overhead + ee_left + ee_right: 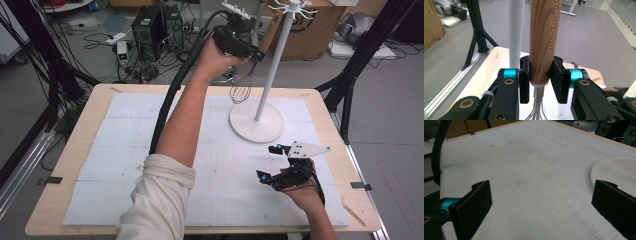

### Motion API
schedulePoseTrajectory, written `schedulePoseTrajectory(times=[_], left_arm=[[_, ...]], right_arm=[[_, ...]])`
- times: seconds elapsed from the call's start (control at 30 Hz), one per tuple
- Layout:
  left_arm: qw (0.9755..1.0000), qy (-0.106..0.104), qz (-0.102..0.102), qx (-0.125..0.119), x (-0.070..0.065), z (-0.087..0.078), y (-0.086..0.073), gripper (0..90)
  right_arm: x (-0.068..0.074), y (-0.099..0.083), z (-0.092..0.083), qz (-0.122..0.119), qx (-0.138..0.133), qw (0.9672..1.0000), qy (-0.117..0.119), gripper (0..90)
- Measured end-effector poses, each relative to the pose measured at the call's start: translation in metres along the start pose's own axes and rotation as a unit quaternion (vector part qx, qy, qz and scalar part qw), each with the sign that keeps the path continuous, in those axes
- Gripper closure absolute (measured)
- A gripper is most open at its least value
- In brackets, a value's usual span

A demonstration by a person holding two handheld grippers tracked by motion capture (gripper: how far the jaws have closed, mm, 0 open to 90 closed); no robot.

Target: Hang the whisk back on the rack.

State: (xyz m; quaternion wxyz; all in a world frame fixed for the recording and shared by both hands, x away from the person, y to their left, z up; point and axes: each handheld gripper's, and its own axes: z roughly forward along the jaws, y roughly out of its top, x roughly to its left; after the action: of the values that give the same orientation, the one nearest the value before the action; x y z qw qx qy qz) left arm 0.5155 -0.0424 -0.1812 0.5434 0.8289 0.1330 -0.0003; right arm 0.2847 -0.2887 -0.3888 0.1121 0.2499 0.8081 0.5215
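My left gripper is raised beyond the far edge of the table, its jaws clamped on the round wooden handle of a wire balloon whisk; the whisk hangs wire end down, just beside the pole of the tall white hanging stand with a round base and hooked top. My right gripper rests low over the near right of the table with its jaws spread wide and nothing between them.

I judge the main risk to be the handle slipping: it is smooth and round, gripped only near its lower end, so a tilt of my wrist could let it swivel or slide between the pads. The wire loops hang close to the pole and could knock it, and a hard bump could rock the stand on its base. If I aim for a hook at the top, I could miss, since my own arm blocks part of the view.

The pale wooden table carries a white gridded mat, otherwise bare. Around it lie a grey floor, black frame legs, cardboard boxes, and a tangle of cables and electronics.
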Motion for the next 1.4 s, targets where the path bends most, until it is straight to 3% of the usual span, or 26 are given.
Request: schedulePoseTrajectory(times=[0.17,0.3,0.47,0.7,0.93,1.4], left_arm=[[0.9998,0.019,-0.001,0.009,-0.002,0.005,0.002,69.5],[0.998,0.051,-0.004,0.037,-0.001,0.006,-0.001,51.8],[0.9976,0.059,-0.004,0.037,-0.001,-0.003,-0.008,45.1],[0.998,0.046,-0.007,0.043,-0.002,-0.021,-0.022,39.5],[0.999,0.037,-0.007,0.026,-0.009,-0.043,-0.036,30.3],[0.9999,0.003,0.001,0.015,-0.037,-0.074,-0.067,16.4]], right_arm=[[0.0,0.0,0.001,-0.001,0.003,1.0,0.001,2.2],[0.0,0.0,0.001,-0.003,0.002,1.0,0.0,2.2],[0.001,0.0,0.001,-0.002,0.003,1.0,0.003,2.2],[0.001,0.0,0.002,-0.005,0.004,1.0,0.003,2.2],[0.003,0.001,0.004,-0.008,0.008,0.9999,0.004,2.2],[0.004,0.003,0.002,-0.01,0.006,0.9999,-0.001,2.2]])
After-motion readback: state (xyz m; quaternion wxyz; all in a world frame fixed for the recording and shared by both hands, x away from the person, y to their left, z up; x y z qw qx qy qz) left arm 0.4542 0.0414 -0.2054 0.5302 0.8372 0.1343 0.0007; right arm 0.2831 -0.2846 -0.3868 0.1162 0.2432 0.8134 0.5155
